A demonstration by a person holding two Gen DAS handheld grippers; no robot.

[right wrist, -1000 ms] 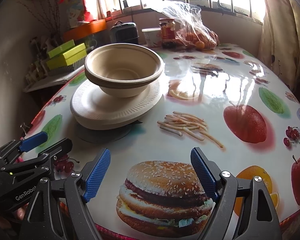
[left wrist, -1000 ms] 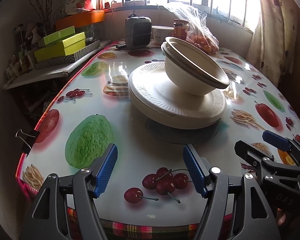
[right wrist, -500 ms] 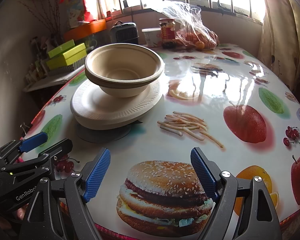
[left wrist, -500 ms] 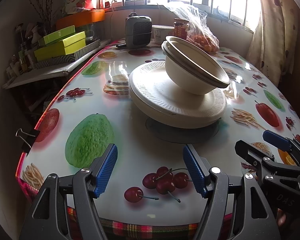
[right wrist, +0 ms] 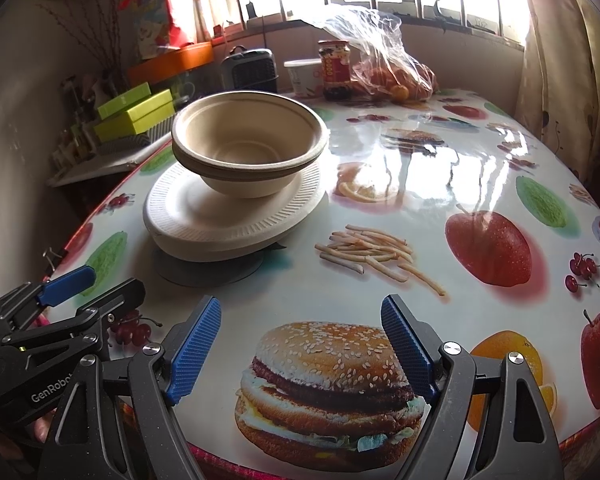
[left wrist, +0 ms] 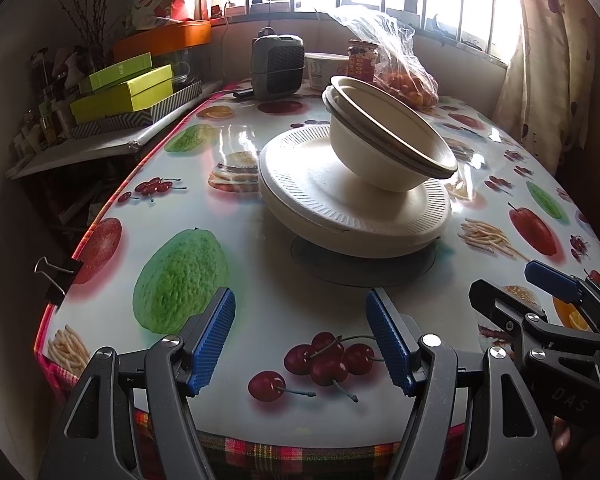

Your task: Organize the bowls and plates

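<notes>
Stacked cream bowls (left wrist: pixel 384 140) (right wrist: pixel 248 148) rest on a pile of cream plates (left wrist: pixel 340 208) (right wrist: pixel 220 216) over a grey disc in the middle of the table. My left gripper (left wrist: pixel 300 340) hovers open near the front edge, well short of the plates, nothing between its blue pads. My right gripper (right wrist: pixel 300 348) is open above the printed burger, also empty, to the right of the stack. Each gripper shows in the other's view: the right gripper (left wrist: pixel 548 292) at the lower right, the left gripper (right wrist: pixel 84 284) at the lower left.
The table (left wrist: pixel 228 152) wears a glossy fruit-print cloth held by a binder clip (left wrist: pixel 56 276). At the far edge stand a small heater (left wrist: pixel 278 66), a jar (right wrist: pixel 334 70), a tub and a bag of oranges (right wrist: pixel 396 76). Green boxes (left wrist: pixel 124 92) sit on a side shelf at the left.
</notes>
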